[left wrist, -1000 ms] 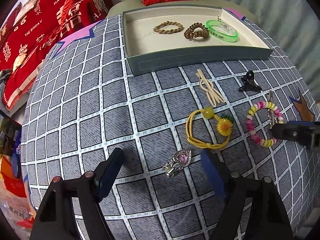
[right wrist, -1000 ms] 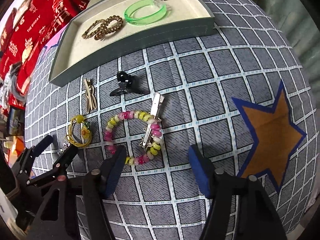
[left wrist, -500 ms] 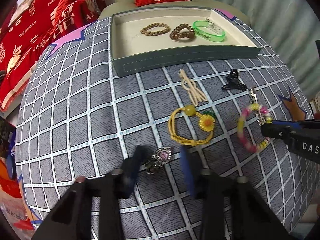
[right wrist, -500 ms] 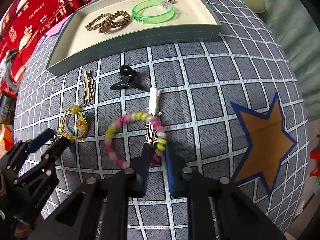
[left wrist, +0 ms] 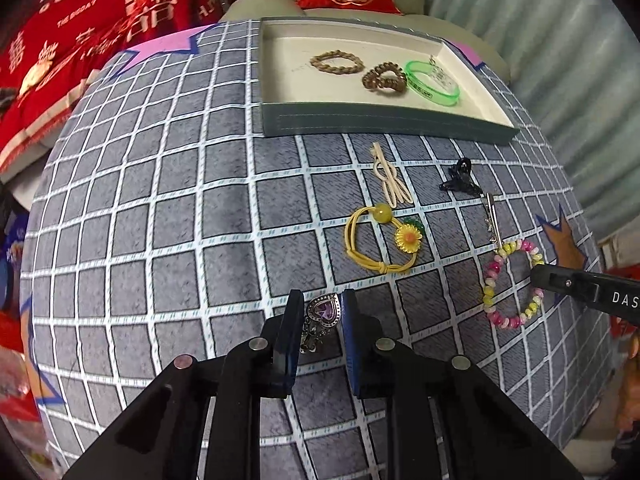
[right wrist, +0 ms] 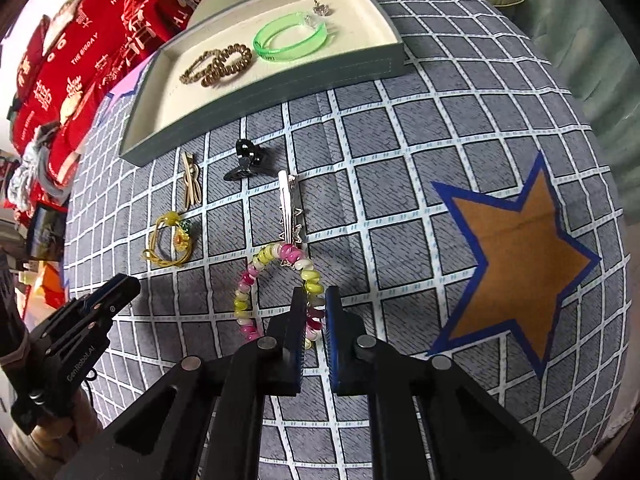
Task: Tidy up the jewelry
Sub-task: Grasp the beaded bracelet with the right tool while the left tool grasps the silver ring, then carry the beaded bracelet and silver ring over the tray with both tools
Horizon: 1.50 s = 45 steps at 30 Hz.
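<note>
I work both tools at once here. Left tool [left wrist: 320, 316] has just been closing and is now clamped on the heart brooch [left wrist: 323, 312], a purple stone in a silver frame; the pads seem to press it from both sides, w/ the dangling part hanging below between them. Right tool [right wrist: 315, 308] is clenched on the bead bracelet [right wrist: 280, 284], gripping its near right arc; the rest of the loop hangs or lies toward 11 o'clock from the tips.

To do this step well, I think: lift both straight up first, slowly, so nothing drags on the checked cloth [left wrist: 160, 220]. The bracelet's far end is touching the silver hair clip [right wrist: 290, 208] at 12 o'clock, maybe hooked on its star trim, I cannot tell. If it catches, the clip comes along or the beads slip out, so raise a little and check before moving. The brooch is small and smooth, grip is narrow, so no fast swing.

Then carry to the tray [left wrist: 384, 124], which is at 12 o'clock from the left tool and approx. 11 o'clock from the right one, well apart from both. It already holds a braided band [left wrist: 337, 62], a coil tie [left wrist: 384, 76] and a green bangle [left wrist: 432, 84]; free floor is on its left part.

The yellow flower tie [left wrist: 382, 240], beige pins [left wrist: 390, 180] and black claw clip [left wrist: 460, 180] lie between tools and tray, not yet sorted.
</note>
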Tool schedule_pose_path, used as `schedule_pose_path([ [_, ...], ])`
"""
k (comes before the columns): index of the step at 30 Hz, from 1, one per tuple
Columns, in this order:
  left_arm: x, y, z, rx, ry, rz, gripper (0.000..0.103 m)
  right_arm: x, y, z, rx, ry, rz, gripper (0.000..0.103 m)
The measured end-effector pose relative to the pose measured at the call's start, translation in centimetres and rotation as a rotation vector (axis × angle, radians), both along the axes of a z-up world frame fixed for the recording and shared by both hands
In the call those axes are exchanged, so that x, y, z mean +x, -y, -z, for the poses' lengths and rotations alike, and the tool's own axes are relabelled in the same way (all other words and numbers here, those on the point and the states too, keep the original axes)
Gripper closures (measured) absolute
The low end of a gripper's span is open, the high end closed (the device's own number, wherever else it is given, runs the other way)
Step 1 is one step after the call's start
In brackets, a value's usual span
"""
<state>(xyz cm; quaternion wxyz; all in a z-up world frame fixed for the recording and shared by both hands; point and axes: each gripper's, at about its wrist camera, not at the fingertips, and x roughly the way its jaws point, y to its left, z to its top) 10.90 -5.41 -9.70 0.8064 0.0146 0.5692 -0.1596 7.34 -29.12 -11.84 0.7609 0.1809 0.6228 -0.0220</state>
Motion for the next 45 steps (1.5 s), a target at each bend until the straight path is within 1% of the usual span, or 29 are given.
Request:
schedule_pose_path([
  [6,-0.4,-0.3,-1.0,-0.013,0.009,-0.004,0.074,0.0,0.8,-1.2,0.018,0.018,0.003,0.093],
  [10,-0.3,0.0,-1.9,-0.014,0.032,0.006,0.074,0.2,1.1,-1.9,0.023,0.031,-0.001,0.093],
  [19,1.5,0.7,-4.0,-0.041,0.08,0.006,0.074,2.2,2.1,-4.1,0.044,0.082,-0.005,0.093],
  [26,3.2,1.5,-5.6,-0.051,0.127,0.001,0.074,5.1,3.6,-5.6,0.057,0.127,-0.001,0.093],
  [32,5.9,2.4,-6.8,-0.069,0.163,-0.018,0.074,7.9,4.7,-6.6,0.068,0.156,-0.005,0.093],
  [39,9.3,3.6,-7.7,-0.071,0.201,-0.032,0.074,11.4,5.4,-6.7,0.085,0.173,-0.015,0.093],
  [45,12.1,4.4,-7.6,-0.079,0.202,-0.067,0.074,14.8,5.7,-6.3,0.088,0.184,-0.029,0.093],
])
